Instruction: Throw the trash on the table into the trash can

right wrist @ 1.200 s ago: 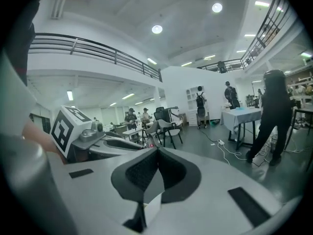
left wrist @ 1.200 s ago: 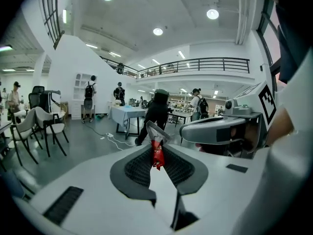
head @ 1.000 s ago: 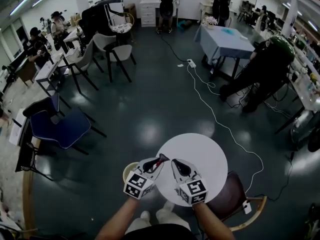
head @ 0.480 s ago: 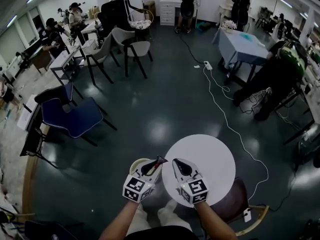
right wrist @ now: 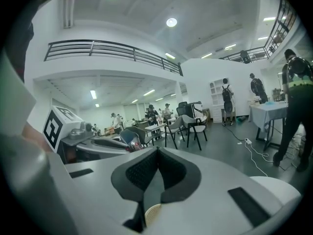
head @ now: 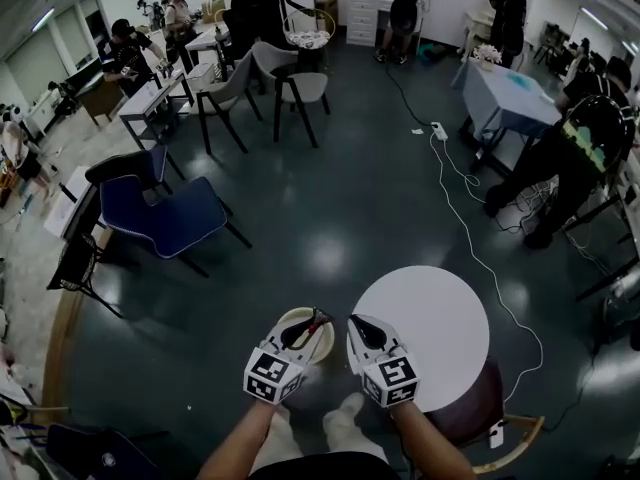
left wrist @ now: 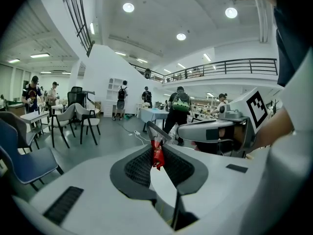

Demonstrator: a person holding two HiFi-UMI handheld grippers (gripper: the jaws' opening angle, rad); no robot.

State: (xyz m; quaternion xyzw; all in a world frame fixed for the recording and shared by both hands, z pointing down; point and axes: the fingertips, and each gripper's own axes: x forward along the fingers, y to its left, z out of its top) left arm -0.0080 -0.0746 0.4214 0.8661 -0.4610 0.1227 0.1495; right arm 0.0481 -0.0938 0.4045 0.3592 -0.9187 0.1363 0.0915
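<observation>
Two claws are in your hands, side by side, close to the left edge of the round white worktop.

Your left claw is clenched on a small red wrapper. The wrapper is pinched right at the tips and hangs down a little between the two black pads. This claw is not over the worktop. It is held out past the left edge, above the trash can.

The trash can is round and cream in colour. It stands on the dark floor, just beside the left edge of the worktop. So the wrapper is up in the air over the open top of the can, and it is not inside the can yet.

Your right claw is closed tight and has nothing in it. Its tips are at the left edge of the worktop, near the left claw.

The top of the worktop looks bare and white.

A brown chair is tucked under the near side of the worktop. A blue chair stands far off to the left.
</observation>
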